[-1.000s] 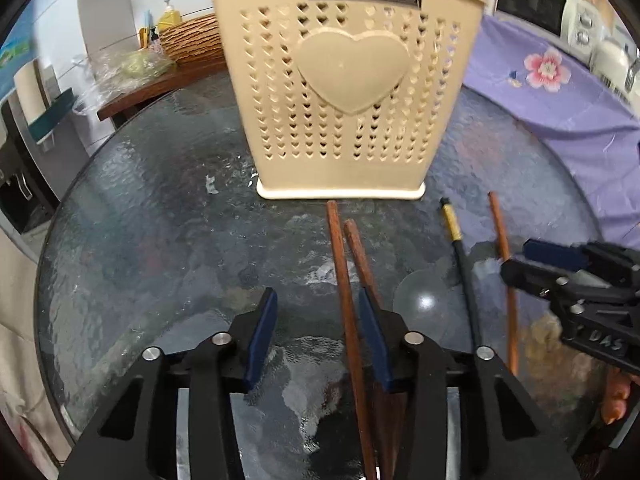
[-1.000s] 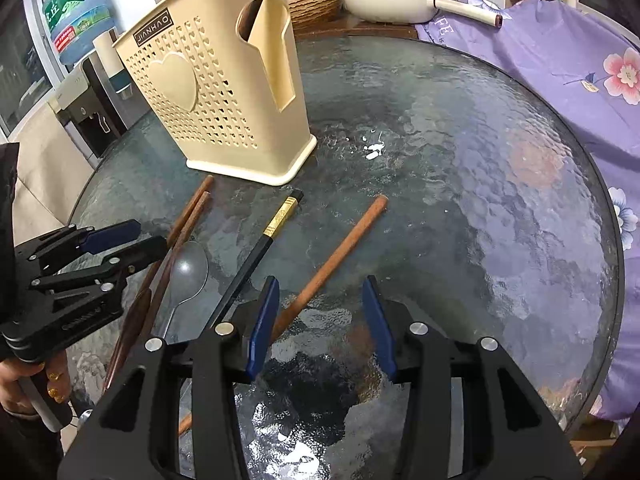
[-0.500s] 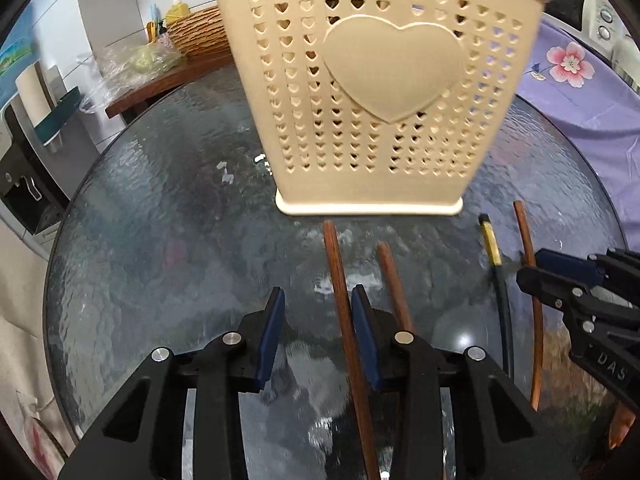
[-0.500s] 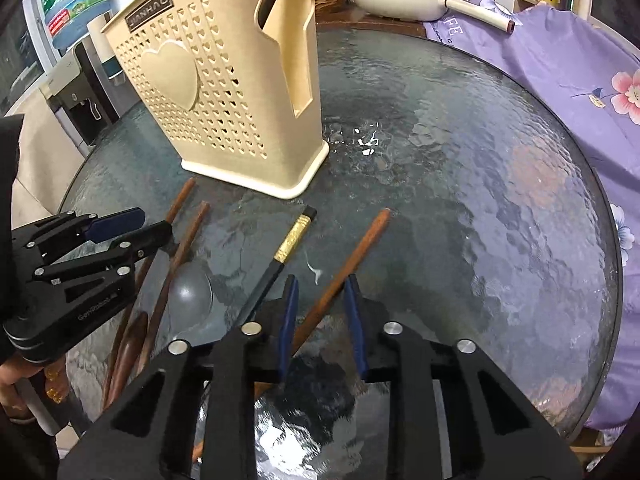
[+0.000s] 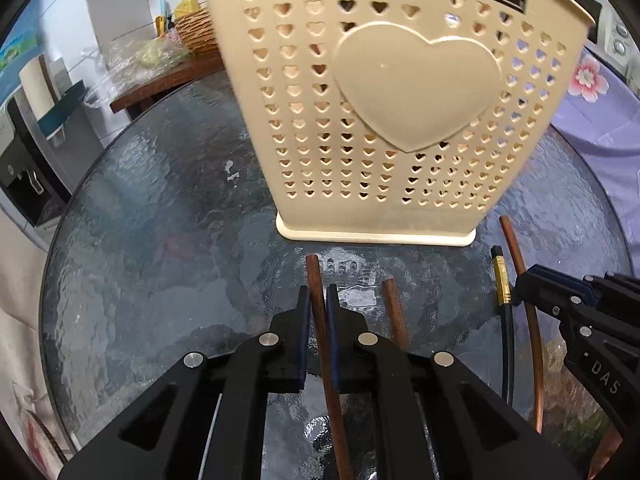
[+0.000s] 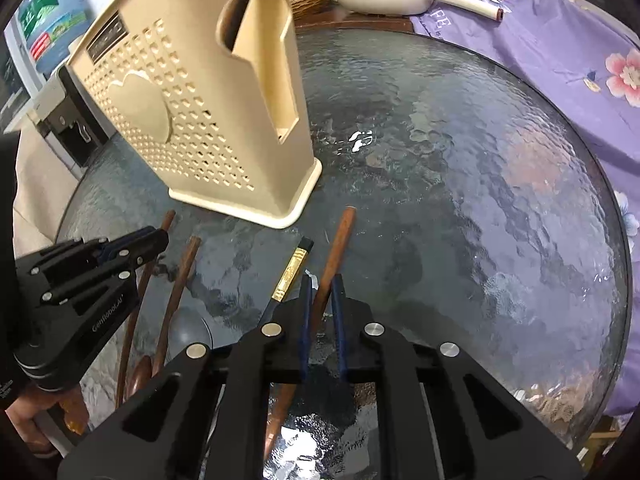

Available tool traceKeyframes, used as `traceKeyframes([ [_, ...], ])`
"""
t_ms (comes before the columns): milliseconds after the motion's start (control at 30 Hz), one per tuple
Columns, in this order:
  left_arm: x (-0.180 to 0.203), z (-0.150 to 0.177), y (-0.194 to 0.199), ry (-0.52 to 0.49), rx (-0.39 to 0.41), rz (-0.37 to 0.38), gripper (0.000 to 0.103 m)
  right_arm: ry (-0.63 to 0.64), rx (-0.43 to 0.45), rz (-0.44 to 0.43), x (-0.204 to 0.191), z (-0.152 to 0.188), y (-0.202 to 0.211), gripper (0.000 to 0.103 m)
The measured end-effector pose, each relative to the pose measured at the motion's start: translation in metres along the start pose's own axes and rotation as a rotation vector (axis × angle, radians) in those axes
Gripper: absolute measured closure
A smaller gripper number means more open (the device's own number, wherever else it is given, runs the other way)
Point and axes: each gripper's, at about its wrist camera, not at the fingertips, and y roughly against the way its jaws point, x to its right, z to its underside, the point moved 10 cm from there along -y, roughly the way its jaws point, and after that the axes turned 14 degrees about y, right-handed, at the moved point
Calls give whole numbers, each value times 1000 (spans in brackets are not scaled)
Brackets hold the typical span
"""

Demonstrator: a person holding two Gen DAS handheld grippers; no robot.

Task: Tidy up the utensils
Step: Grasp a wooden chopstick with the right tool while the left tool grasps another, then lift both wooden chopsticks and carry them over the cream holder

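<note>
Both claws have gone from standing apart to clenched within the last second, each on its own brown chopstick. The left claw (image 5: pixel 318 300) now pinches the leftmost brown chopstick (image 5: pixel 314 276) near its upper end; a second ago that stick lay free beside the right-hand pad. The right claw (image 6: pixel 321 294) now grips the rightmost brown chopstick (image 6: pixel 338 248) at about mid-length; a second ago the jaws straddled it without contact. Both sticks lie flat on the glass bench (image 6: pixel 480 200), tips pointing toward the holder (image 5: pixel 400 120), which stands upright just beyond them and appears larger in both views than a second ago, so both hands have closed in on it. Unheld items remain on the bench between the two claws: a third brown chopstick (image 5: pixel 394 308), a black chopstick with a gold band (image 6: pixel 288 276), and a spoon, partly hidden under the left claw in the right wrist view. Judgement: the pick phase is complete for two pieces; neither is lifted yet. The next step calls for raising each stick clear of the bench, tilting it upright and lowering it into the holder's open top. Risk: a thin round stick may pivot between the pads during the lift.
</note>
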Motion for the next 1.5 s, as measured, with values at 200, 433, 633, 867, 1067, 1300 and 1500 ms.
traceKeyframes([
  [200, -9, -4, -1, 53, -8, 25, 96, -75, 17, -40, 14, -5, -5, 96],
  [433, -19, -17, 14, 102, 38, 69, 96, -103, 100, -105, 18, -16, 8, 96],
  [633, -27, -34, 52, 147, 118, 127, 96, -32, 219, -113, 12, -29, 48, 96],
  [867, -32, -46, 109, 156, 237, 157, 96, 35, 350, -154, -1, -40, 111, 96],
  [1067, -31, -49, 135, 165, 285, 180, 96, 82, 424, -152, -11, -46, 145, 96],
  [1300, -31, -51, 159, 150, 334, 190, 96, 110, 489, -162, -18, -49, 180, 96],
  [1500, -30, -52, 181, 131, 374, 202, 96, 137, 531, -162, -22, -55, 207, 96],
])
